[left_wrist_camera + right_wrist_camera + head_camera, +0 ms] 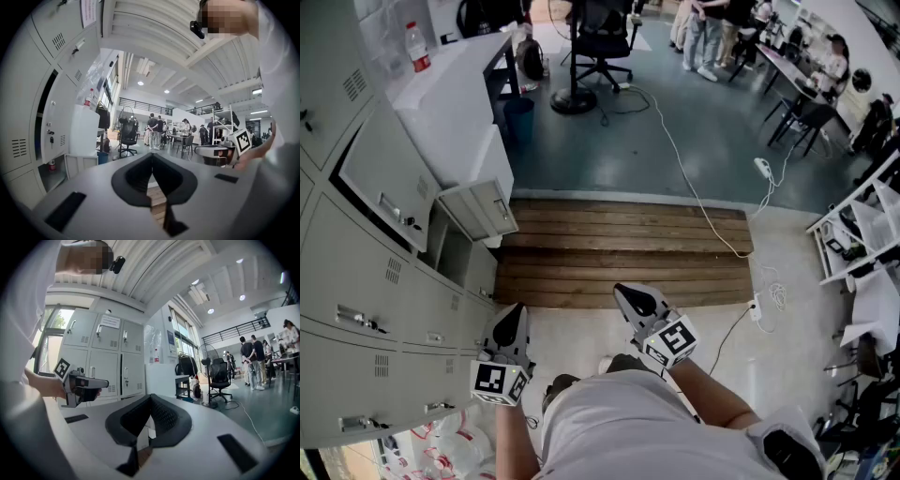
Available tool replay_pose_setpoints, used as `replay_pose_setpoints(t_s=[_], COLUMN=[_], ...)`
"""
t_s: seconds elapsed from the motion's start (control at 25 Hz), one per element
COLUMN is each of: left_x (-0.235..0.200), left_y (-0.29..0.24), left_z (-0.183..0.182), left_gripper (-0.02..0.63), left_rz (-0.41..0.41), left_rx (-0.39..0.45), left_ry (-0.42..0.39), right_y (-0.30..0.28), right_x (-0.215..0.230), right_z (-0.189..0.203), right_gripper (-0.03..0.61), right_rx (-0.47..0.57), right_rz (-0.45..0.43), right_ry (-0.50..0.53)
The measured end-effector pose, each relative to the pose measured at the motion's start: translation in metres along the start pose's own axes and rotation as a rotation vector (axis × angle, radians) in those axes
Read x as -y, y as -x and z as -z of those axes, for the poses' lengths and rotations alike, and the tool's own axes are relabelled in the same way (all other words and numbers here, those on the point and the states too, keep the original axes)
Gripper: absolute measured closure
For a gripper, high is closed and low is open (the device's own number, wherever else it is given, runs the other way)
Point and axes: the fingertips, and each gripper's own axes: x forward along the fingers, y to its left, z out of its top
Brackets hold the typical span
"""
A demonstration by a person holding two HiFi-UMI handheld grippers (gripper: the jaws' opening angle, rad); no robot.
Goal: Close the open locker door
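Note:
A bank of grey lockers (356, 309) runs along the left. One mid-height locker door (382, 180) stands swung out, with a dark gap behind it; the same door (55, 125) shows with a key in its lock. Below it a small vented door (478, 208) also hangs open. My left gripper (510, 323) is shut and empty, held near the lockers' lower row. My right gripper (628, 295) is shut and empty, held over the pale floor, apart from the lockers. Each gripper view shows its own jaws (152, 157) (150, 397) meeting with nothing between them.
A white cabinet (450, 108) with a bottle (416, 47) stands past the open door. A wooden slat platform (623, 253) lies ahead, with a white cable (694, 192) across it. An office chair (600, 42), several people and shelves (862, 234) are farther off.

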Motion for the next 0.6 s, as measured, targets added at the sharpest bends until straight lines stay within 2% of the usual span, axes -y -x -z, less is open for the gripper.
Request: replay_pose_setpoints(t_s=[0.36,0.6], left_x=[0.03,0.001], left_y=[-0.064,-0.12], left_z=[0.018,0.029], left_gripper=[0.609,0.609], left_rz=[0.042,0.119], left_rx=[-0.061,-0.092], left_ry=[-0.018,-0.011], right_y=[-0.005,-0.039], right_x=[0.056,0.083], right_z=[0.018,0.026], right_gripper=[0.569,0.569], right_rx=[-0.015,-0.041], right_rz=[0.004,0.035], right_ry=[-0.108,-0.106])
